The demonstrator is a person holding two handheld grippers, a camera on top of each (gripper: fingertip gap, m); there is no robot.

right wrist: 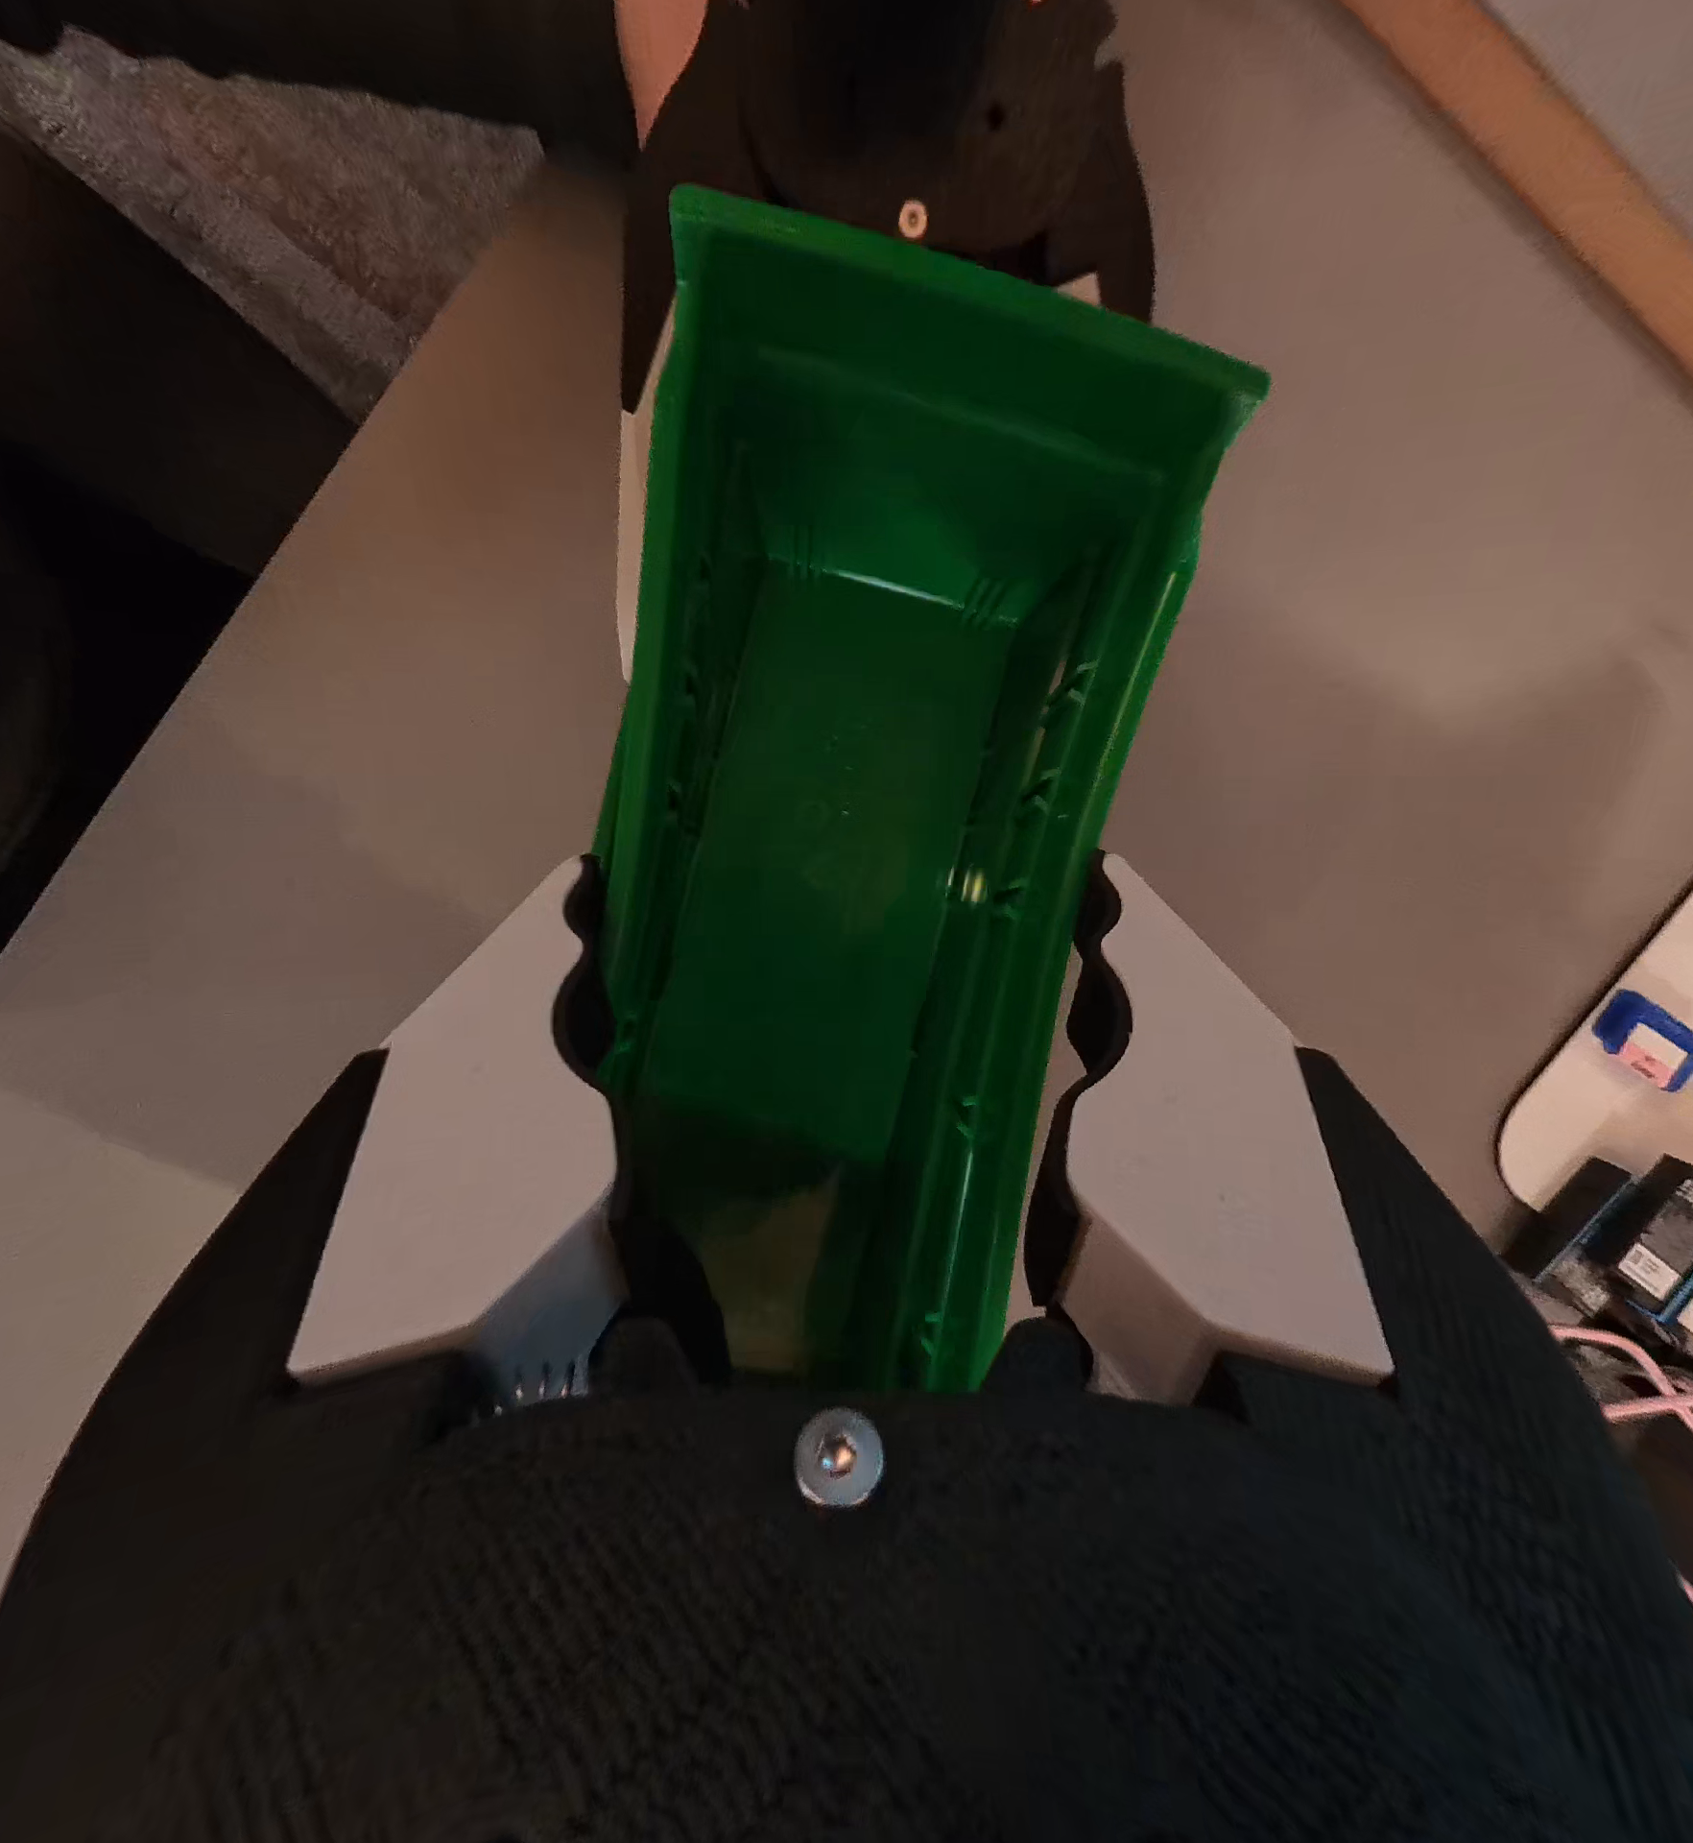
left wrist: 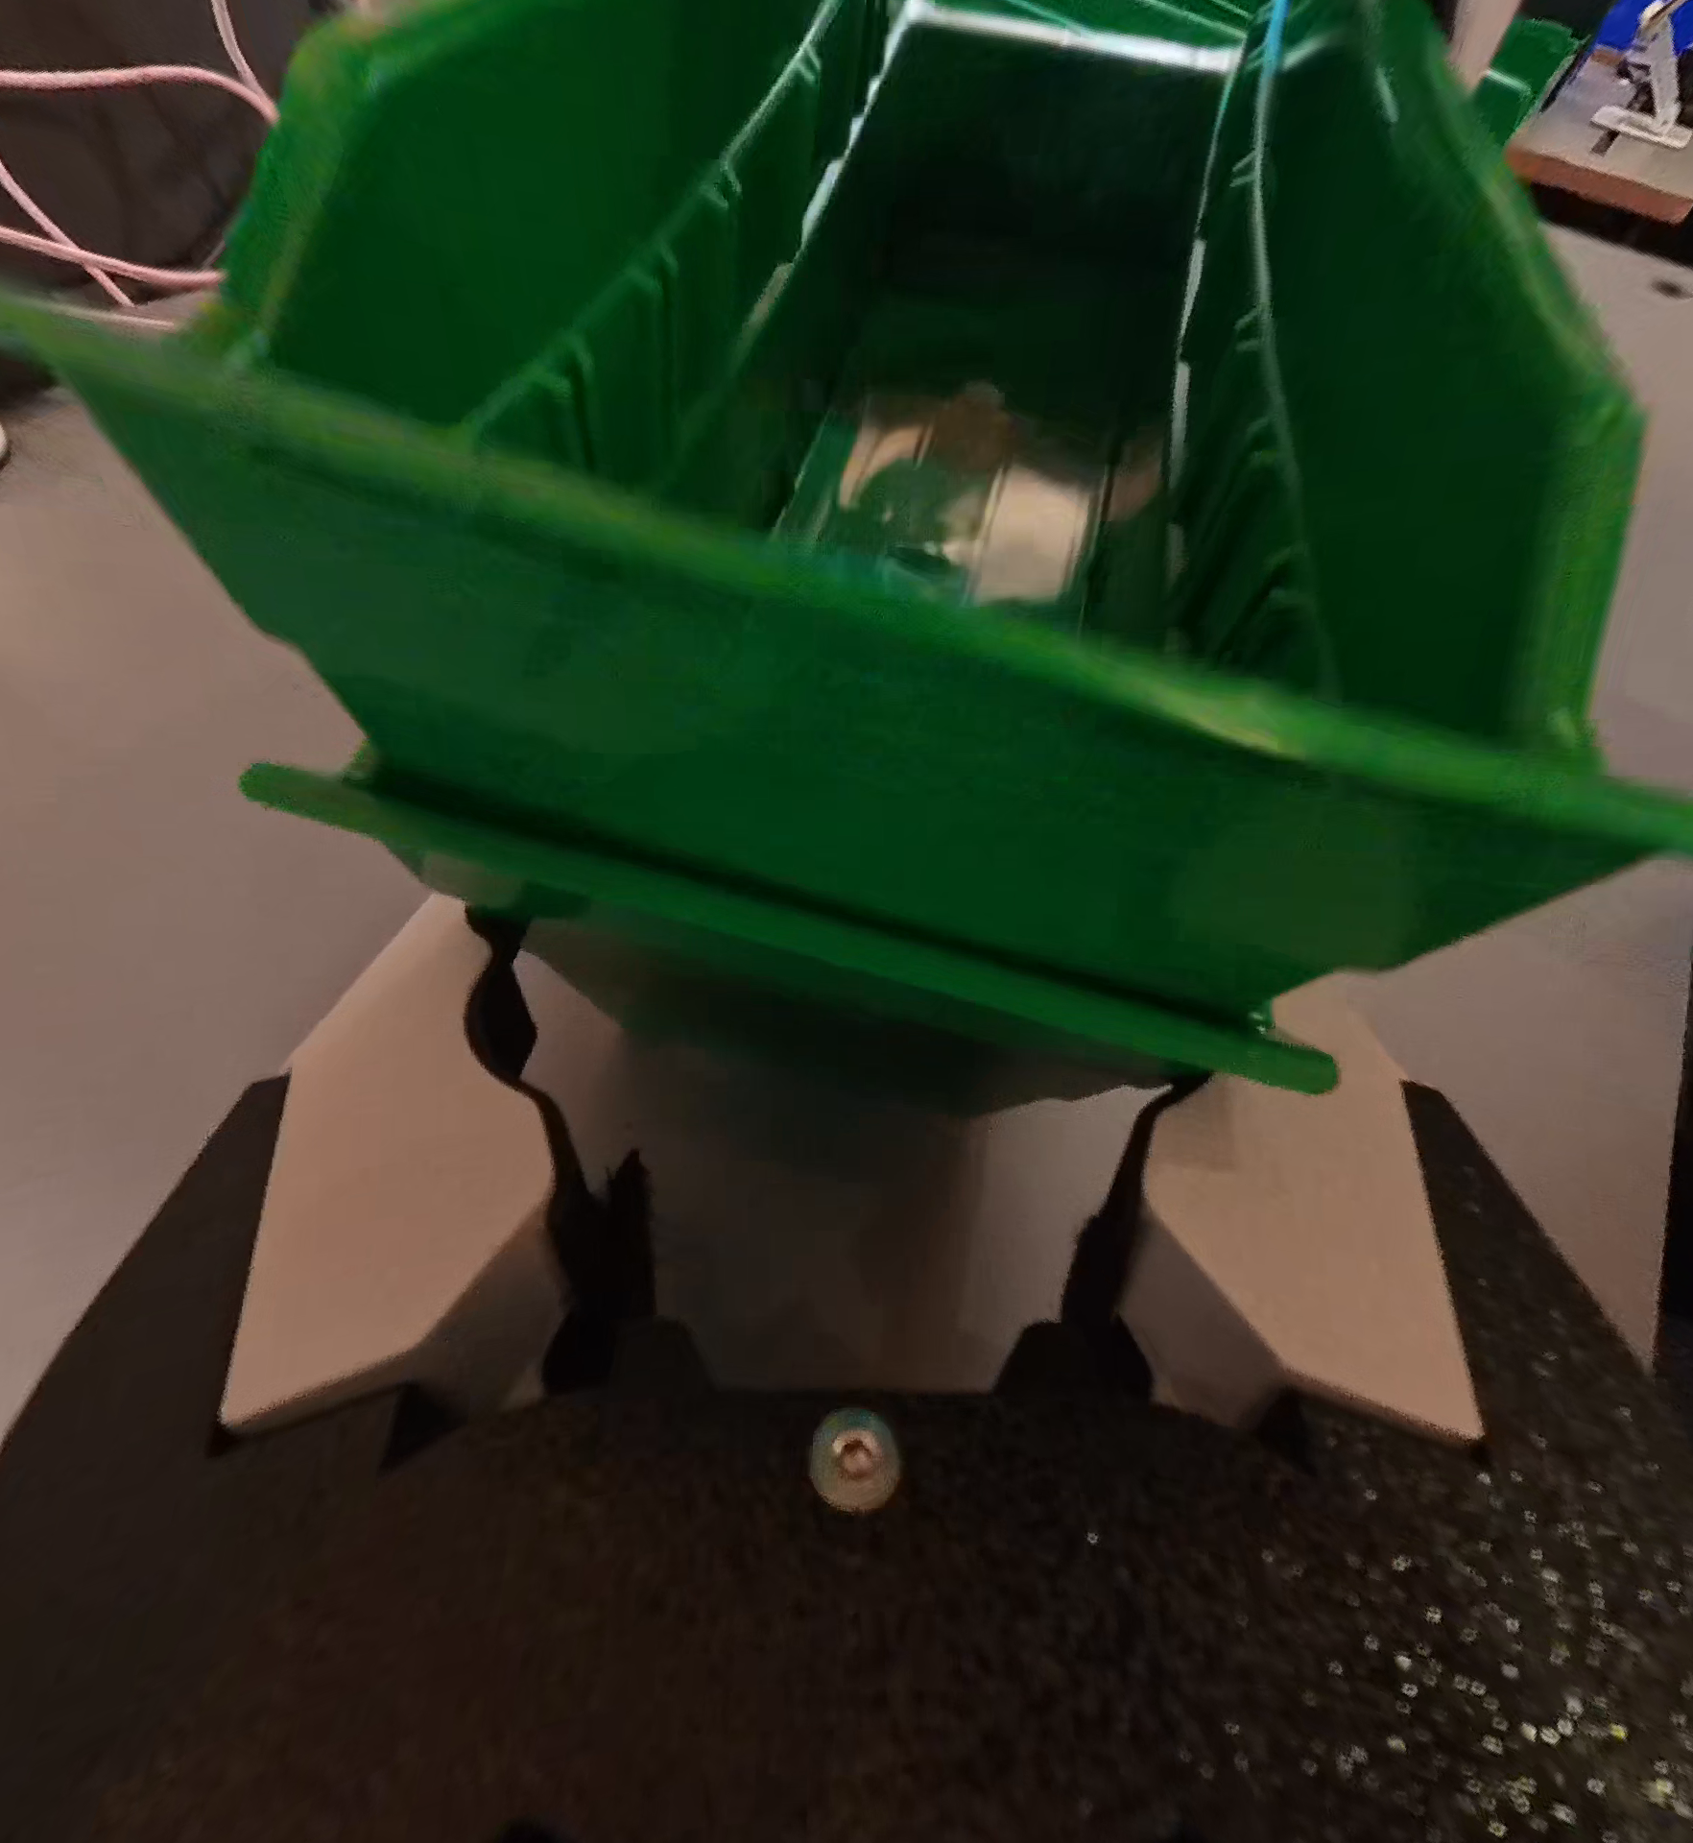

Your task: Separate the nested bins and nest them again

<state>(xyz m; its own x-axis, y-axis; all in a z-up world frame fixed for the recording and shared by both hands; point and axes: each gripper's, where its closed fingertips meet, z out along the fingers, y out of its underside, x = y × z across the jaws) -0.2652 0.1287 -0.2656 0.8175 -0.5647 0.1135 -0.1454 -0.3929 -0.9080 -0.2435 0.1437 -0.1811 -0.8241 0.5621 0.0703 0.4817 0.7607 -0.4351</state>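
Right fingers (right wrist: 588, 997) clamp the green bin (right wrist: 882, 798); left fingers (left wrist: 498, 997) spread beneath it, pink cables (left wrist: 75, 229) nearby.

The left gripper (left wrist: 823, 1007), black textured plastic with pale wedge-shaped fingers (left wrist: 404, 1177), is reaching forward with its jaws spread wide around something (the tips are hidden, so contact is unclear). The right gripper (right wrist: 838, 957), of the same build, is pointing ahead, its wavy black finger pads (right wrist: 583, 987) pressing inward on both sides. The left gripper is also showing beyond it, facing it.
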